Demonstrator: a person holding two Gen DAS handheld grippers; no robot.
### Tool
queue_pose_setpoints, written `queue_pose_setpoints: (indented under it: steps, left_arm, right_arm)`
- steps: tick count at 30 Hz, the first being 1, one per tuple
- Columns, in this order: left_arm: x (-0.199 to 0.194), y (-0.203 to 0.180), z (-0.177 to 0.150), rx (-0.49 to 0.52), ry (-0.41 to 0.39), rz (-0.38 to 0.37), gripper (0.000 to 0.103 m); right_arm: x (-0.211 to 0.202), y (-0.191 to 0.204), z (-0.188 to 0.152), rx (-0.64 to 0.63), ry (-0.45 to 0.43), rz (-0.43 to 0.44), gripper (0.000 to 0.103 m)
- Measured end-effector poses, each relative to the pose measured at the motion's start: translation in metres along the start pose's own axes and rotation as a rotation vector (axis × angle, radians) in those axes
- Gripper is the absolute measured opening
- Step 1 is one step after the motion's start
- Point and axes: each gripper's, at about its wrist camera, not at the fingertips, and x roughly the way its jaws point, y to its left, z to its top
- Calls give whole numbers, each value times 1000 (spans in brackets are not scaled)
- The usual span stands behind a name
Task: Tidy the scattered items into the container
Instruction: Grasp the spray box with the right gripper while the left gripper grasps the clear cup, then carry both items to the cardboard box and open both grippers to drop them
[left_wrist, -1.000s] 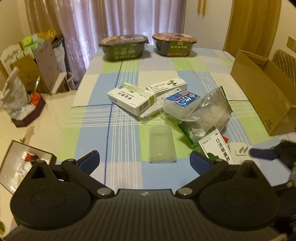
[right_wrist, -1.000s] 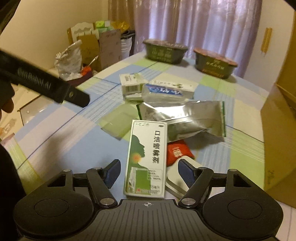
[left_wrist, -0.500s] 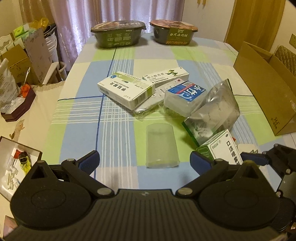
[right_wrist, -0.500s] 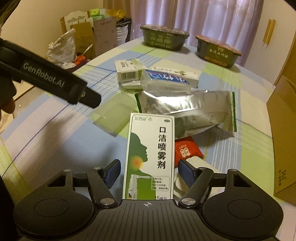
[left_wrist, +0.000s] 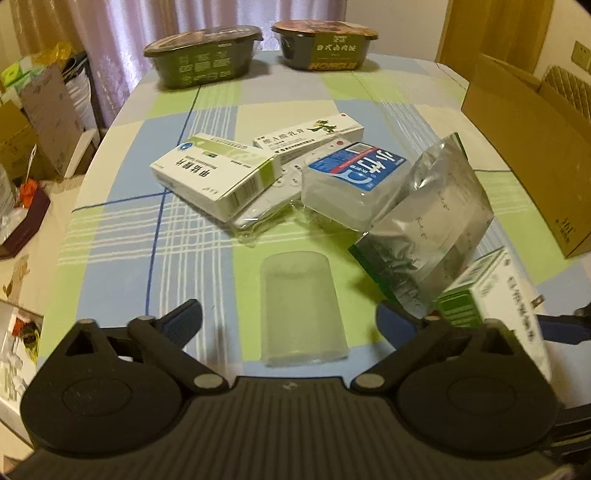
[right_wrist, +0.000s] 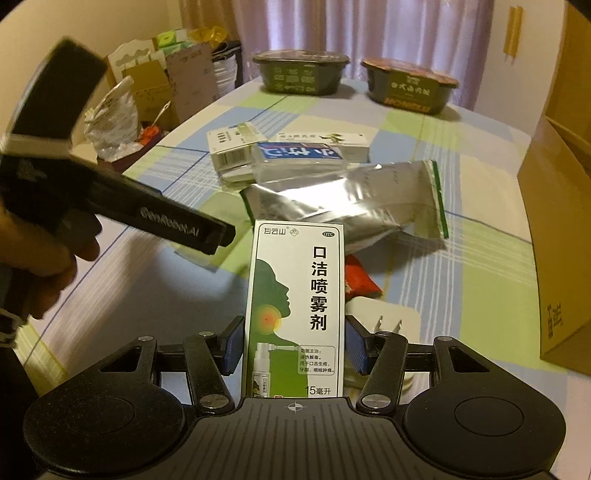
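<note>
My right gripper (right_wrist: 295, 347) is shut on the green-and-white spray box (right_wrist: 295, 295), one pad on each long side. That box shows blurred at the right edge of the left wrist view (left_wrist: 491, 291). My left gripper (left_wrist: 290, 319) is open, with a clear plastic case (left_wrist: 301, 302) lying flat between its fingers. Further back lie a white-green medicine box (left_wrist: 218, 173), a long white box (left_wrist: 310, 136), a blue-labelled clear pack (left_wrist: 351, 181) and a silver foil pouch (left_wrist: 432, 221). The open cardboard box (left_wrist: 524, 147) stands at the table's right side.
A red sachet (right_wrist: 358, 282) and a white plug adapter (right_wrist: 384, 321) lie beside the spray box. Two instant-noodle bowls (left_wrist: 203, 55) (left_wrist: 325, 44) stand at the table's far end. A hand (right_wrist: 48, 251) holds the left gripper at the left. Clutter sits beyond the left table edge.
The right gripper's fingers have come in and shut on the spray box. The left gripper has moved forward, so the clear plastic case now lies between its open fingers.
</note>
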Motion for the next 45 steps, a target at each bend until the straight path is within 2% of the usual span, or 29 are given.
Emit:
queue_pose_setpoints:
  steps: [3,4,6,8,13,21,25,32,37,45]
  left_arm:
    - [11,0,-2,-4,26,-15,89]
    - [15,0,-3,-5,38,-18,84]
    - [18,0,-5,0,52,-14,70]
    - [19,0,-6,1,58,-8,48]
    - [10,6,-9,-38,59,-13,48]
    - [-28,-12,-9,-1,20,8,48]
    - [-49,-20,-7,-13,-8,-11,48]
    - [-81,-46,-8,10,-39,-41,48]
    - [-97,-70,-7,27,-57,-77,48]
    - [-105,-146,29,105,-120,-194,48]
  right_arm:
    - [-1,-6,0,20,-1,-1,58]
    - [-2,-8,1,29,-1,1,58]
    - [-2,-10,1,39,-3,8,58]
    - [-3,-10,2,43,-5,15,58]
    - [-7,-10,4,52,-18,29,58]
    - [-27,-7,7,53,-69,30,58]
    - [-44,-14,5,73,-101,5,58]
    - [-78,-35,2,97,-171,-71,58]
    - [-113,-65,-2,131,-239,-155,58]
    - [-162,-136,-1,223,-344,-336,58]
